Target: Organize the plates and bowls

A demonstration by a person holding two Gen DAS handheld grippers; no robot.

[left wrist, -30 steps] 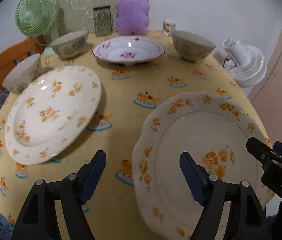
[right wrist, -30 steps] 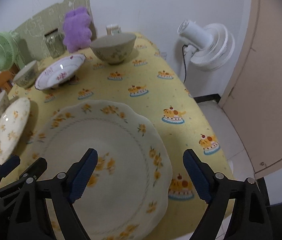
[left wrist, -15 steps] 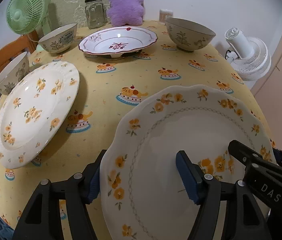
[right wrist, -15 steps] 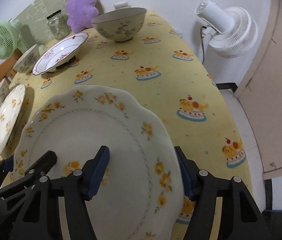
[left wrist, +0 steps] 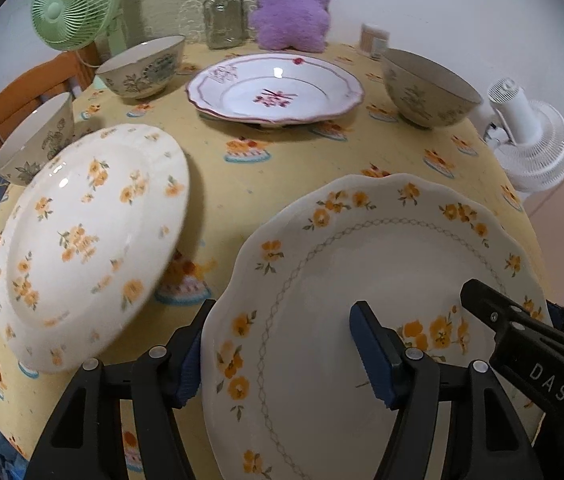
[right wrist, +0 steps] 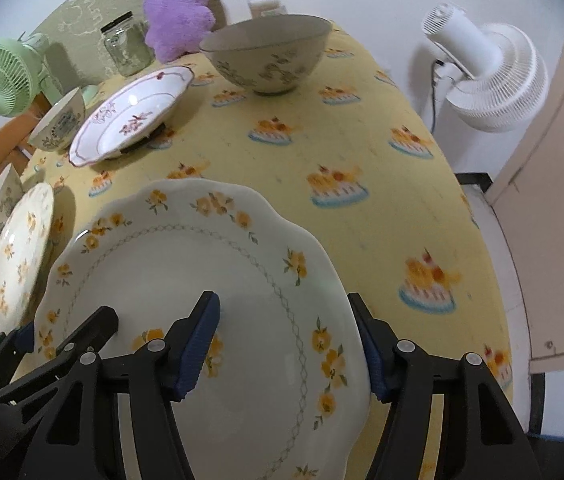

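Left wrist view shows the scalloped plate (left wrist: 362, 300) on the tabletop (left wrist: 282, 184) straddled at opposite rims: left gripper (left wrist: 278, 354) and right gripper (right wrist: 290, 346) jaws half-closed astride each edge, grip uncertain.

Right gripper (right wrist: 288, 344) astride scalloped plate (right wrist: 242, 280)

Table under yellow cake-print cloth (left wrist: 302, 168); scalloped plate (left wrist: 362, 280) between both jaws, round floral plate (left wrist: 82, 240) left of them, pink-rimmed plate (left wrist: 274, 88) and three bowls (left wrist: 426, 88) beyond.
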